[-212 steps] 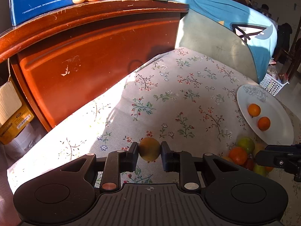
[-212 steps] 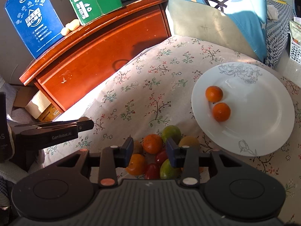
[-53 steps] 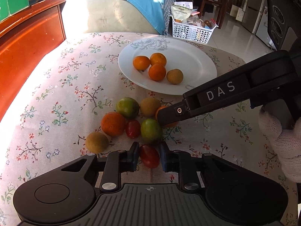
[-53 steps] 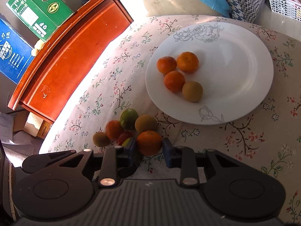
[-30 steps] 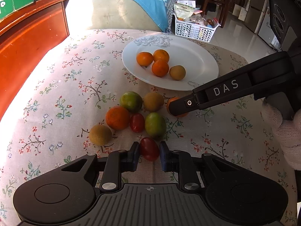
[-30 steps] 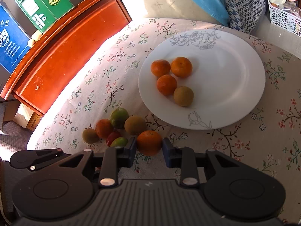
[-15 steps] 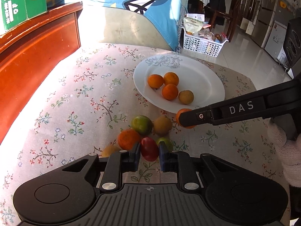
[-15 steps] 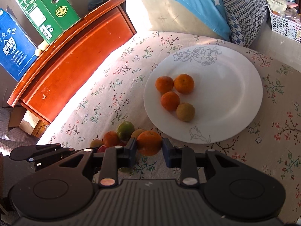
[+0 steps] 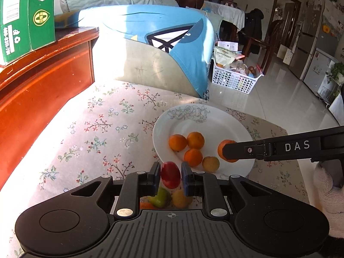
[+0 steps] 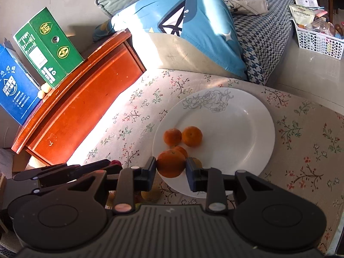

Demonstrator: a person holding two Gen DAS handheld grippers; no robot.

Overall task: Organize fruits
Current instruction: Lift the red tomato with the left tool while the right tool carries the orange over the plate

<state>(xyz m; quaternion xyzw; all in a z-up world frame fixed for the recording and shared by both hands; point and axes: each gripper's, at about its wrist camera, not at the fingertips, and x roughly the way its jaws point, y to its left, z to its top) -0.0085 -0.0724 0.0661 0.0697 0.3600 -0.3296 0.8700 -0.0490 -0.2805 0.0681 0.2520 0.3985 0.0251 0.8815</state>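
Note:
My left gripper (image 9: 171,177) is shut on a small red fruit (image 9: 170,177) and holds it in the air just short of the white plate (image 9: 223,124). My right gripper (image 10: 171,167) is shut on an orange (image 10: 171,166) and holds it above the plate's near left part (image 10: 247,133). In the left wrist view the right gripper's orange (image 9: 223,150) hangs over the plate. The plate holds three oranges (image 9: 195,140) and a yellow-brown fruit (image 9: 210,164). A green fruit (image 9: 160,196) and a yellow fruit (image 9: 179,198) lie on the cloth under my left gripper.
The flowered cloth (image 9: 103,129) covers the table. A red-brown wooden cabinet (image 9: 38,86) stands along the left with a green box (image 10: 47,47) and a blue box (image 10: 15,88) on it. A blue-and-beige cushion (image 9: 154,49) and a white basket (image 9: 234,77) lie beyond the table.
Both grippers have lifted with their fruits and moved toward the plate. The right gripper's orange is now over the plate. The loose fruits have dropped below my left gripper.

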